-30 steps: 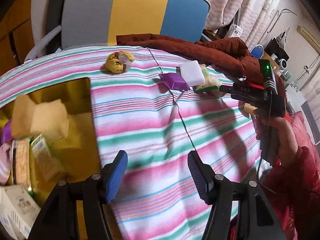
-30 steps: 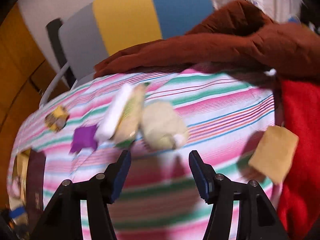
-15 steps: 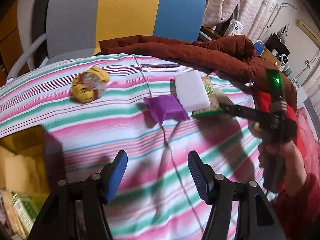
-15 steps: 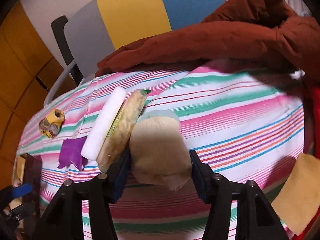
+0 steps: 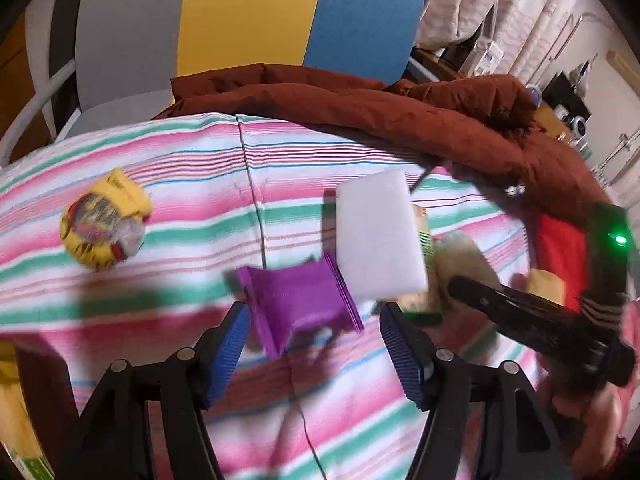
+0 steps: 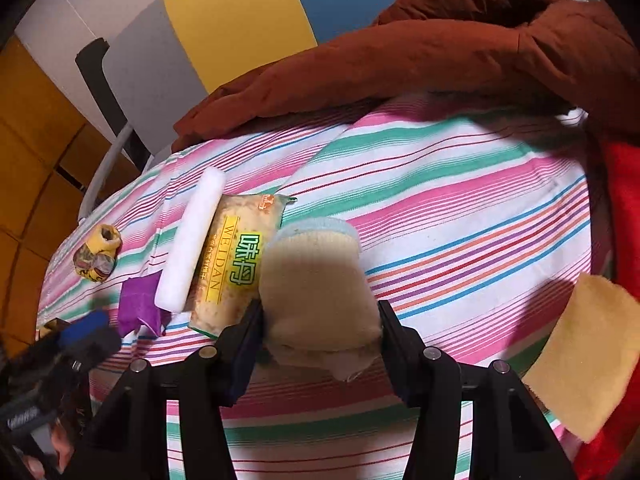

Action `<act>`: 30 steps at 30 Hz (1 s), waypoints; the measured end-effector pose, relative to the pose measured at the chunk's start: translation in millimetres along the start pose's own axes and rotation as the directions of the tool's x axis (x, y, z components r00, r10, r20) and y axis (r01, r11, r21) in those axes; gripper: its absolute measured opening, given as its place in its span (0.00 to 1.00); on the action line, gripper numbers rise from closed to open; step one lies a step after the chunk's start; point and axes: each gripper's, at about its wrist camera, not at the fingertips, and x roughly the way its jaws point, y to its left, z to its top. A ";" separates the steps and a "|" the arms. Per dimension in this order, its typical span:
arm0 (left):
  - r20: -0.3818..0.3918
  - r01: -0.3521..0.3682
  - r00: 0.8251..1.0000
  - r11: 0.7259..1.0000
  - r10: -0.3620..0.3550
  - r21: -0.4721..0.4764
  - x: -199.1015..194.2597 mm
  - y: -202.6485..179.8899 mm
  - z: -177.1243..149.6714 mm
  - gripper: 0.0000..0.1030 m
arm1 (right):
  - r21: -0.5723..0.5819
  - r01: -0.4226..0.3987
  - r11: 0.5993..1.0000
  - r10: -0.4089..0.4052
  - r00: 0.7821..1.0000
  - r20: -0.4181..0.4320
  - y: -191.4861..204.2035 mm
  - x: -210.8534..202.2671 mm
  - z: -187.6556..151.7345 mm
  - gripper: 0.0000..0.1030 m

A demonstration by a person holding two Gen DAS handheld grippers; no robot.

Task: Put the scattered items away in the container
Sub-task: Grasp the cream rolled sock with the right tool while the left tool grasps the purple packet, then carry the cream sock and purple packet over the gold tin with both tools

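1. Both claws point down at the striped cloth (image 6: 460, 184). The right gripper (image 6: 320, 332) has its jaws closed in on the beige sock roll (image 6: 320, 292); both pads sit against its sides, so it looks clamped.
2. The sock roll's long axis runs away from the right claw, straight down the line of the fingers, with its blue-trimmed end farthest off.
3. The left gripper (image 5: 312, 344) has its jaws apart and opening. The purple pouch (image 5: 298, 300) lies between and just ahead of the blue pads (image 5: 230, 344), apparently untouched.
4. The pouch is wider than it is deep, its long side spanning the gap, so the jaws must straddle its short ends.
5. Crowding is the risk: the white block (image 5: 378, 236) touches the pouch's far right corner, and the snack packet (image 6: 236, 260) lies between block and sock.
6. The yellow wrapper ball (image 5: 104, 224) sits well apart, toward the left claw's side, with open cloth around it.
7. The yellow sponge (image 6: 588, 352) lies nearer the right claw, by the cloth's edge.
8. The container is barely visible at the left view's lower left edge.
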 end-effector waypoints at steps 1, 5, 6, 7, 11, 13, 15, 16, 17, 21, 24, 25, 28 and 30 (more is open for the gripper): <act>-0.005 -0.015 1.000 1.000 0.015 0.009 4.3 -1.5 2.2 0.66 | 0.005 -0.004 1.000 0.005 1.000 -0.001 -0.5 0.5 0.0 0.54; -0.018 -0.062 0.998 0.997 0.063 0.034 18.8 -3.7 4.2 0.65 | 0.008 -0.009 1.000 0.010 1.000 -0.002 -2.3 0.7 0.6 0.54; -0.021 -0.066 0.998 0.997 0.067 0.037 20.9 -2.7 3.0 0.63 | 0.005 -0.009 1.000 0.009 1.000 -0.002 -2.3 0.5 0.5 0.54; -0.019 -0.060 0.998 0.998 0.060 0.036 22.1 -1.8 1.2 0.58 | 0.006 -0.008 1.000 0.008 1.000 -0.002 -2.4 0.4 0.2 0.54; 0.009 -0.093 0.996 0.993 0.092 0.075 20.3 -1.8 -11.6 0.52 | 0.004 -0.008 1.000 0.008 1.000 -0.002 -0.8 1.4 0.6 0.54; 0.015 -0.085 0.996 0.995 0.085 0.057 16.7 1.8 -17.7 0.50 | 0.002 -0.007 1.000 0.007 1.000 -0.001 0.1 1.6 0.5 0.54; 0.023 -0.077 0.997 0.996 0.076 0.040 12.3 5.0 -24.9 0.49 | 0.003 -0.008 1.000 0.008 1.000 0.000 0.3 1.5 0.3 0.54; 0.027 -0.077 0.997 0.997 0.076 0.031 10.2 6.4 -28.9 0.47 | 0.005 -0.009 1.000 0.009 1.000 0.001 0.2 1.5 0.2 0.54; 0.033 -0.074 0.997 0.997 0.074 0.021 7.2 8.5 -35.2 0.47 | 0.006 -0.011 1.000 0.011 1.000 0.001 -0.8 1.4 0.1 0.54; 0.044 -0.055 0.997 0.998 0.056 -0.031 -2.0 15.0 -57.5 0.46 | 0.010 -0.015 1.000 0.015 1.000 0.006 -2.4 -0.5 -1.6 0.54; 0.047 -0.034 0.998 0.997 0.038 -0.066 -8.0 19.8 -75.0 0.46 | 0.008 -0.012 1.000 0.012 1.000 0.011 -1.6 -1.4 -2.4 0.54; 0.046 -0.029 0.998 0.997 0.033 -0.074 -10.3 21.3 -79.4 0.46 | 0.008 -0.011 1.000 0.011 1.000 0.013 -1.5 -1.8 -3.0 0.54; 0.041 -0.008 0.999 0.996 0.012 -0.084 -16.4 22.3 -89.1 0.45 | 0.006 -0.005 1.000 0.005 1.000 0.018 0.9 0.6 -1.7 0.54; 0.034 -0.002 0.999 0.996 0.005 -0.088 -20.9 21.2 -95.9 0.44 | -0.006 0.006 1.000 -0.006 1.000 0.023 3.5 1.2 -2.2 0.54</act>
